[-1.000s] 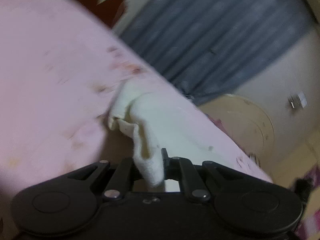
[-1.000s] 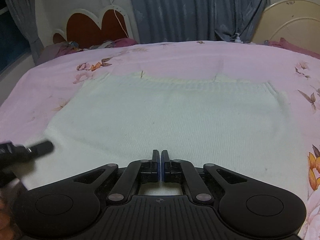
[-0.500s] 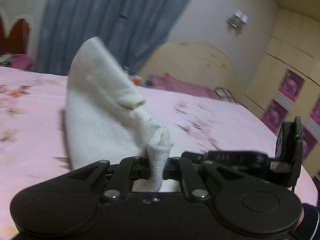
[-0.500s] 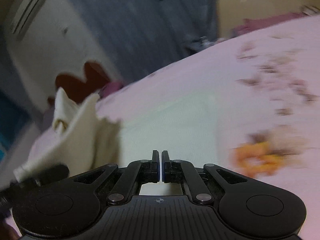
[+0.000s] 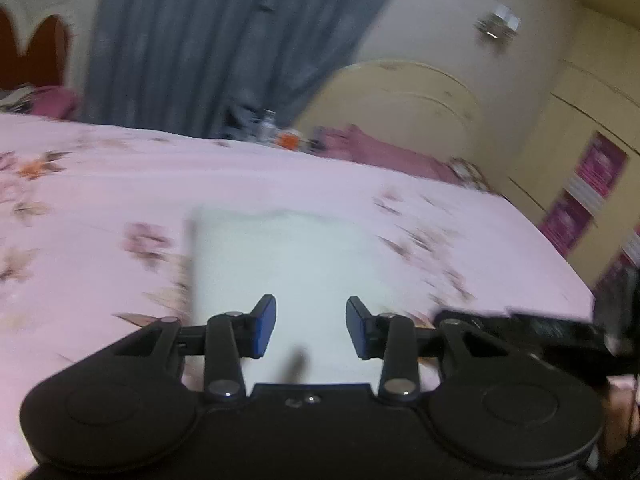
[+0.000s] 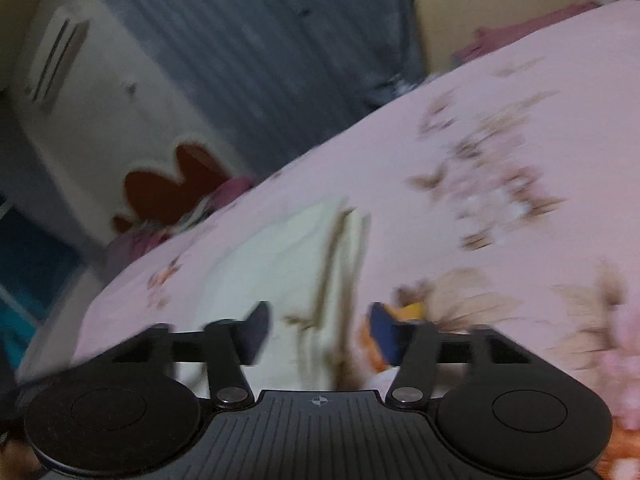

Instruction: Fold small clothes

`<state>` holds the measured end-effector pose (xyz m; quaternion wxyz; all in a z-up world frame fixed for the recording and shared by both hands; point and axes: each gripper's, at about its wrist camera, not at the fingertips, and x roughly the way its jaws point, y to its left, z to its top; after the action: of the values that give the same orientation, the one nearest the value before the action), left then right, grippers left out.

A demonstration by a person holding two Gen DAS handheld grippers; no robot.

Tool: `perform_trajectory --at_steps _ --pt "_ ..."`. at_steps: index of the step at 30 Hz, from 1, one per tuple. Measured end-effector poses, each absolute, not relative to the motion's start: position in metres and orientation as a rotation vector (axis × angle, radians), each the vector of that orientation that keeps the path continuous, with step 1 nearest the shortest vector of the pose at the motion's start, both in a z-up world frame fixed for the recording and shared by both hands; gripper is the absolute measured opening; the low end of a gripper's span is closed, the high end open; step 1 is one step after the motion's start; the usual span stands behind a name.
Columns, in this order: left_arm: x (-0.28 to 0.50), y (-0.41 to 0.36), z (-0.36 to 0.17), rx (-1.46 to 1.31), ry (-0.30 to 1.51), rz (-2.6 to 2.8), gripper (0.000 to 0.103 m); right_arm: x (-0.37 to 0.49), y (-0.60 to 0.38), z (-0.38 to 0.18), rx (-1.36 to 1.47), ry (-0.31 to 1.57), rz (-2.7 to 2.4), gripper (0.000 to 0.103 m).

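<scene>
Jaws of the left hand-held gripper and right hand-held gripper are opening, gripping nothing, above the folded white garment on the pink bed.

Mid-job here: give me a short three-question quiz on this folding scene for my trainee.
1. True or false: the left gripper has the white garment pinched between its pads.
2. What does the white garment lie on?
A. a bare wooden table
B. the pink flowered bedsheet
C. a tiled floor
3. Fill in: seen from the right gripper, the garment shows a fold edge running away from the camera, and the curtain behind the bed is ____ in colour.

Key: 1 false, its jaws are opening with nothing pinched; the garment lies flat beyond them. 2 B. 3 grey-blue.
</scene>
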<state>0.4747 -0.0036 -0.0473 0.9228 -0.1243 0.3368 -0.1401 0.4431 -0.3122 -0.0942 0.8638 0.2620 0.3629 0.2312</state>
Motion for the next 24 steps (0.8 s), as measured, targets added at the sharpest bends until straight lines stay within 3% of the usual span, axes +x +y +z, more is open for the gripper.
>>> perform_trajectory --at_steps 11,12,14,19,24 --pt "0.524 -0.006 -0.085 -0.200 0.768 -0.357 0.031 0.472 -0.260 -0.117 0.444 0.842 0.527 0.050" --pt "0.524 -0.007 -0.090 -0.195 0.779 -0.366 0.031 0.475 -0.257 -0.119 0.433 0.846 0.521 0.047" --pt "0.521 -0.006 -0.093 -0.200 0.775 -0.386 0.031 0.477 -0.252 -0.120 0.404 0.863 0.514 0.019" --pt "0.518 -0.004 -0.087 -0.227 0.770 -0.428 0.031 0.471 -0.256 -0.115 0.386 0.871 0.528 0.009" --pt "0.515 -0.025 -0.086 -0.111 0.817 -0.460 0.031 0.463 -0.271 -0.119 0.398 0.895 0.508 0.008"
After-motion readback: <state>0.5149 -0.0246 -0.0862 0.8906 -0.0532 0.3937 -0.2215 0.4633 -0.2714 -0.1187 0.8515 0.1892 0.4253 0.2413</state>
